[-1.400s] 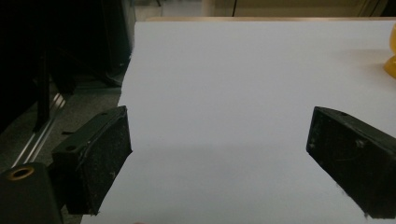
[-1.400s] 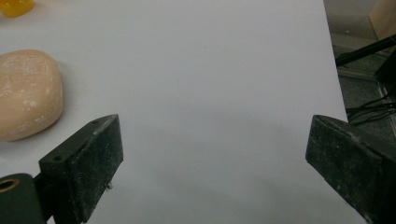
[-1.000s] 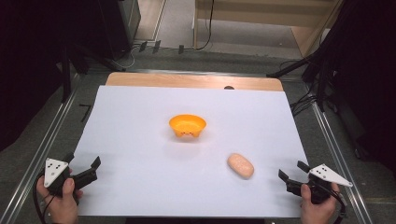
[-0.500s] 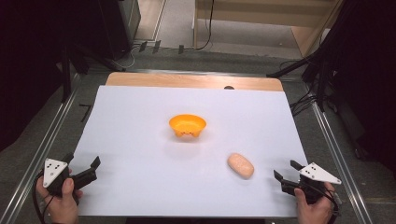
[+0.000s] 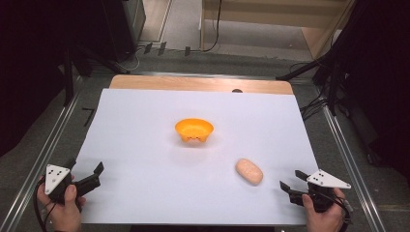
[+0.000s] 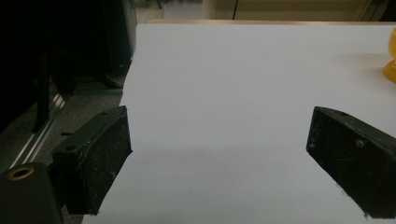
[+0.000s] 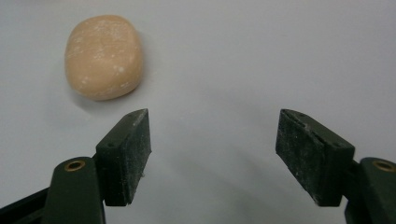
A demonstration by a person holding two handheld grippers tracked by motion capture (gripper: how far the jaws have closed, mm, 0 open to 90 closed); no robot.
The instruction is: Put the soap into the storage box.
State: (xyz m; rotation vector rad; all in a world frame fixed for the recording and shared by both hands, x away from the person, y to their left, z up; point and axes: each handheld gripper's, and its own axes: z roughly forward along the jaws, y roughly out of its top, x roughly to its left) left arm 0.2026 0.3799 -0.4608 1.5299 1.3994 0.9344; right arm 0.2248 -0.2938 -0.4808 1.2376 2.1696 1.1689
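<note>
The released right claw (image 5: pixel 293 183), its jaws just widening with nothing between, faces the pale, rounded, soft-looking bread roll (image 5: pixel 249 171) near right: light, squashable; grip its narrow sides gently.

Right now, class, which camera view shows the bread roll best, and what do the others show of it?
The right gripper view: the bread roll lies close, its floury surface clear, ahead of the right hand-held gripper. The high view shows it small, near the orange bowl.

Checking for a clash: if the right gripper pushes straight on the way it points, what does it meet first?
Probably nothing: the right gripper points past the bun, which lies left of its line, over bare sheet.
</note>
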